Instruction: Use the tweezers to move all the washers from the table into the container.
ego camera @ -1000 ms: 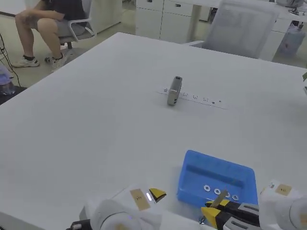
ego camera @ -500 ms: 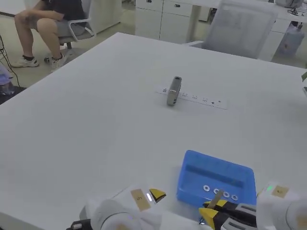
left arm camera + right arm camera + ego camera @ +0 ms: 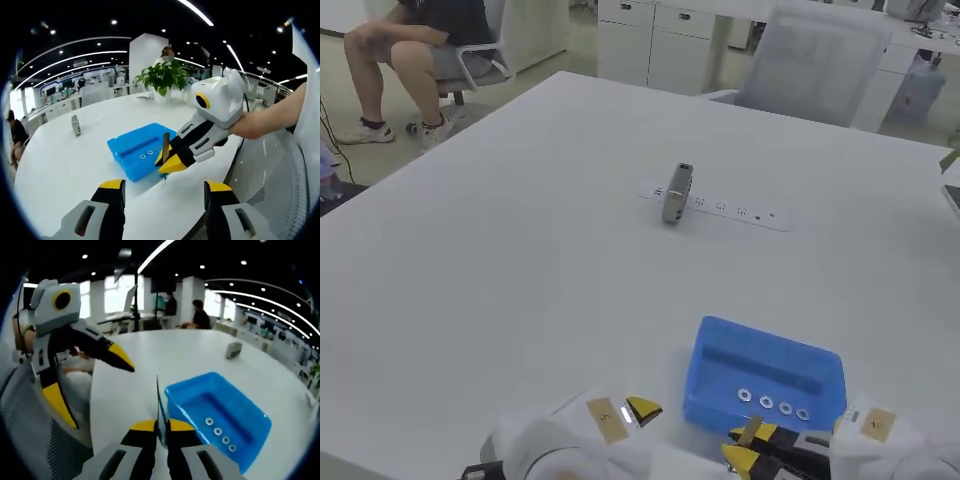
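Right tool pinches tweezers beside blue container.

We see the container on the near right part of the desk, with four washers in a row inside it, along its near side. Just before its near edge is the right gripper, with the tweezers between its jaws. The left gripper lies to the left, near the container's near left corner. Farther back, mid-desk, lies a power strip with an adapter on its left end. A chair stands behind the far edge, and a person sits off the far left corner.
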Demonstrator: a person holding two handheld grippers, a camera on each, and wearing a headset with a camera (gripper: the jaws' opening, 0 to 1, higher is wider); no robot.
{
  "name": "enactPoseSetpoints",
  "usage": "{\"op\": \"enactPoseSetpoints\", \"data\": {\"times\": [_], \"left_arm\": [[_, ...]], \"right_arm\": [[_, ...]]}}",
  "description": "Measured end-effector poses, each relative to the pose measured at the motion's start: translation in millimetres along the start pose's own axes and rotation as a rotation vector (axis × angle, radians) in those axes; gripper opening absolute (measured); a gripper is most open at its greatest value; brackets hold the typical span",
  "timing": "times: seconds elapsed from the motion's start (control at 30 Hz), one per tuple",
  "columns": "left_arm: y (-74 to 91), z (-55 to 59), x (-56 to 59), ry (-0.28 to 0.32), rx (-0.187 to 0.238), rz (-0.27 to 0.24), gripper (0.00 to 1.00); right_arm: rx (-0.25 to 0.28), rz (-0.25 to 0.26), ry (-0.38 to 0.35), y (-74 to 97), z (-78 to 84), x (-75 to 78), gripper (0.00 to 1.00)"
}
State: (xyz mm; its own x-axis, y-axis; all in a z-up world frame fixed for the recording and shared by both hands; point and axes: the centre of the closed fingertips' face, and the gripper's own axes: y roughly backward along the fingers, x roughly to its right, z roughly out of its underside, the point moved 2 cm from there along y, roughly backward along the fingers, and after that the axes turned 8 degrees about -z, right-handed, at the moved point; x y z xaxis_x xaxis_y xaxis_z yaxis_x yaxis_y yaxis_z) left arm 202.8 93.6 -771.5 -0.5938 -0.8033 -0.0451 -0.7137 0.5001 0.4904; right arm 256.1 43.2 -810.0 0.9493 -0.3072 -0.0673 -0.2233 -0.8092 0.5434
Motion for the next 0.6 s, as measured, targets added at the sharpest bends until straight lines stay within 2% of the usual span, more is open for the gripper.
{"op": "enactPoseSetpoints", "data": {"times": [0.1,0.17,0.4,0.6], "left_arm": [[0.0,0.7,-0.5,-0.005,-0.004,-0.003,0.63],[-0.1,0.7,-0.1,-0.009,-0.005,-0.001,0.63],[-0.3,1.5,0.1,-0.016,-0.010,0.000,0.62],[-0.2,2.4,-0.5,-0.018,-0.015,-0.003,0.62]], "right_arm": [[0.023,0.021,-0.051,1.7,1.7,6.9,0.03],[0.039,0.017,-0.083,2.9,2.7,8.4,0.03],[0.024,0.015,-0.074,2.8,3.4,9.1,0.03],[0.022,0.020,-0.145,3.7,4.8,14.5,0.03]]}}
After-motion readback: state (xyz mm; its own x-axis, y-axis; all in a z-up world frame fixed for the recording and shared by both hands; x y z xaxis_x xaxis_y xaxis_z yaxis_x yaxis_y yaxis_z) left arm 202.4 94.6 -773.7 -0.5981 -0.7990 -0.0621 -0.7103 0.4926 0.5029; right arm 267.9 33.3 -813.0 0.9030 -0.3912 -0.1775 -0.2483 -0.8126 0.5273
